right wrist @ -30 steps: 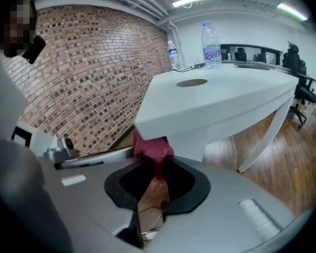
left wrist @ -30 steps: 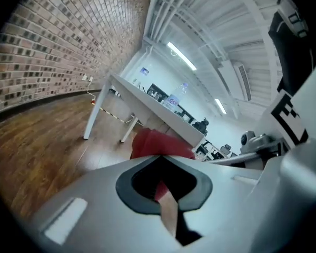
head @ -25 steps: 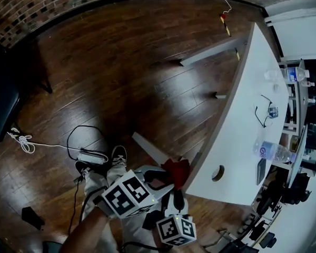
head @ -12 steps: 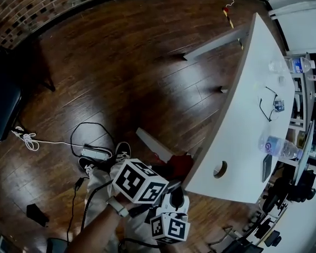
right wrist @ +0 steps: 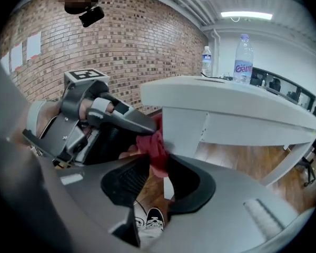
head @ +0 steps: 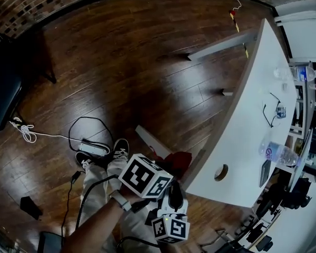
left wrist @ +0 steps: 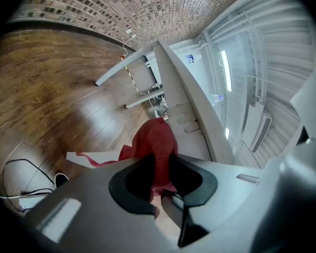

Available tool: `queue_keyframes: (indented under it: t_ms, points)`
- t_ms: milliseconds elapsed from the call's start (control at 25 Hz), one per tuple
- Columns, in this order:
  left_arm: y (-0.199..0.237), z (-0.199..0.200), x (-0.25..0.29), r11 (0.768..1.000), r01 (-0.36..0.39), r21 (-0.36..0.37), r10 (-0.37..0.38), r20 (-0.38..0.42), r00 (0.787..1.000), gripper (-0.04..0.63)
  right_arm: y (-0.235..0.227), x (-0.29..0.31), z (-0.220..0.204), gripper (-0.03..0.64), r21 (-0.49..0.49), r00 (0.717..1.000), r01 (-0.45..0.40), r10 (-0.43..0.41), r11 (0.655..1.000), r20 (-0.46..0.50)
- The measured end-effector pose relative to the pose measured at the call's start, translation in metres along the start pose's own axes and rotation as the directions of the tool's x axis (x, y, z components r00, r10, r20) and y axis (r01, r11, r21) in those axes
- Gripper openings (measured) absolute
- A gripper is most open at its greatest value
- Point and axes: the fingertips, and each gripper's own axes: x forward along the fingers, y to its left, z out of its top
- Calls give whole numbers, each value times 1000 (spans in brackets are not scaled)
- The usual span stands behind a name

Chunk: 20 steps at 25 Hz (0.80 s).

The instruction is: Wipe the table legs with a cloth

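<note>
A red cloth (head: 180,159) hangs at the near corner of the white table (head: 253,120), beside its slanted white leg (head: 150,142). In the left gripper view the cloth (left wrist: 157,146) runs between my left gripper's (left wrist: 157,186) jaws, which have just been closing and pinch it. The right gripper view shows the left gripper (right wrist: 147,126) holding the cloth (right wrist: 154,144) against the table's white leg panel (right wrist: 183,133). My right gripper (right wrist: 155,181) has just been opening; the cloth's lower end dangles between its spread jaws. Both marker cubes sit close together in the head view.
A power strip (head: 92,148) with looped cables lies on the wood floor near the person's shoe (head: 119,151). A water bottle (head: 276,153) and glasses (head: 268,109) rest on the tabletop. Another table leg (head: 218,46) stands further back. A dark chair (head: 2,96) is at the left.
The left gripper's cube has rolled and shifted right and down, closer to the right gripper's cube. The red cloth stays at the table's near corner.
</note>
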Motion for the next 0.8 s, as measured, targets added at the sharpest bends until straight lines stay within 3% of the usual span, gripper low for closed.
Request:
queue_keyframes:
  t_ms: [80,160,280,360,480,640,800]
  points:
    - [12,-1,4,999,-47,12,47,-7,999,81,-3,1,-15,103,10,998,18,-18,1000,-57]
    - [25,-3,11,996,-82,39,83,-22,996,80,-9,4,-45,76,54,983,53,-43,997,-180]
    - [45,-7,22,989,-117,96,122,-51,991,78,-12,17,-95,-4,125,930,76,-25,989,-368]
    - [64,-12,27,975,-162,154,177,-86,980,78,-6,32,-118,-6,167,894,53,27,985,-447]
    - [90,-19,36,967,-173,186,195,-107,975,77,6,61,-140,-6,231,856,31,94,972,-508]
    - [125,-33,52,961,-188,203,216,-130,968,75,16,100,-167,-6,256,811,62,101,965,-576]
    - [162,-41,68,960,-188,207,220,-147,964,75,27,138,-198,-6,324,804,96,119,941,-583]
